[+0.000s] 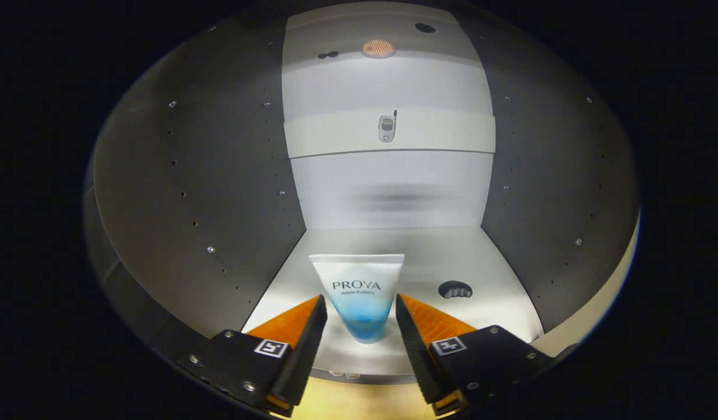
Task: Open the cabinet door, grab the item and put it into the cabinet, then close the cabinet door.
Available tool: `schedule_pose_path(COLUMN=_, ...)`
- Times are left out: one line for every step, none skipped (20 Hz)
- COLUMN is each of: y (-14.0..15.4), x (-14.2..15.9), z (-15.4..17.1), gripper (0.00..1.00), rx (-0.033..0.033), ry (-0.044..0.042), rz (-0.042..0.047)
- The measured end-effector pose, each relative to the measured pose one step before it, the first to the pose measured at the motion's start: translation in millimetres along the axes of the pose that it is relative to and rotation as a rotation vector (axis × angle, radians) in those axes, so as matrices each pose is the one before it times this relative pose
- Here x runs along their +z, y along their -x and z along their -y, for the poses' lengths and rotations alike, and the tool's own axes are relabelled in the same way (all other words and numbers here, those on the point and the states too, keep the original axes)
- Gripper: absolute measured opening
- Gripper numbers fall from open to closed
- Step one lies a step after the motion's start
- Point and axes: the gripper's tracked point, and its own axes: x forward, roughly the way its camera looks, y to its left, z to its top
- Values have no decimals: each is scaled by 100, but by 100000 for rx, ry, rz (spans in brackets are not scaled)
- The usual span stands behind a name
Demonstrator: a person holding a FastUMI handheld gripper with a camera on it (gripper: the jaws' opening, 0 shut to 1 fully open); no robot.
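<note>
A white tube with a blue lower end stands upright on the pale cabinet floor, its narrow end down. It sits between the tips of my gripper, a thin sliver of floor showing on each side of it. The orange-and-black fingers are spread apart and neither one presses on the tube, so the gripper is open. I am looking straight into the cabinet; its door is out of sight.
Dark grey side walls with small peg holes close in left and right. The white back wall carries a pale crossbar with a small grey phone-shaped fitting. A dark cut-out lies in the floor right of the tube.
</note>
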Motion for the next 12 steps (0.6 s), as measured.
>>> schedule_pose_path(y=370, x=160, z=-99, gripper=82, rx=88, ry=-398, rz=1495)
schedule_pose_path(y=498, x=222, z=6, gripper=86, rx=-290, ry=-307, rz=1743)
schedule_pose_path(y=639, x=219, z=-45, gripper=89, rx=-110, ry=-409, rz=1674)
schedule_pose_path(y=745, x=157, z=-219, gripper=91, rx=517, ry=-612, rz=1797)
schedule_pose_path(y=862, x=183, z=-176, gripper=94, rx=440, ry=-286, rz=2335)
schedule_pose_path(y=860, x=119, z=-171, gripper=94, rx=291, ry=340, rz=2452)
schedule_pose_path(y=1069, x=-25, z=-86, gripper=94, rx=98, ry=737, rz=2148)
schedule_pose_path(y=1058, x=-35, z=-196, gripper=94, rx=107, ry=1046, rz=2100)
schedule_pose_path(y=1060, x=-33, z=-162, gripper=94, rx=-308, ry=1157, rz=2107)
schedule_pose_path(y=1100, x=42, z=-151, gripper=94, rx=-512, ry=886, rz=2506)
schedule_pose_path(y=1201, x=151, z=-284, gripper=94, rx=51, ry=725, rz=2470)
schedule_pose_path(y=1248, x=79, z=-314, gripper=94, rx=-5, ry=438, rz=2285)
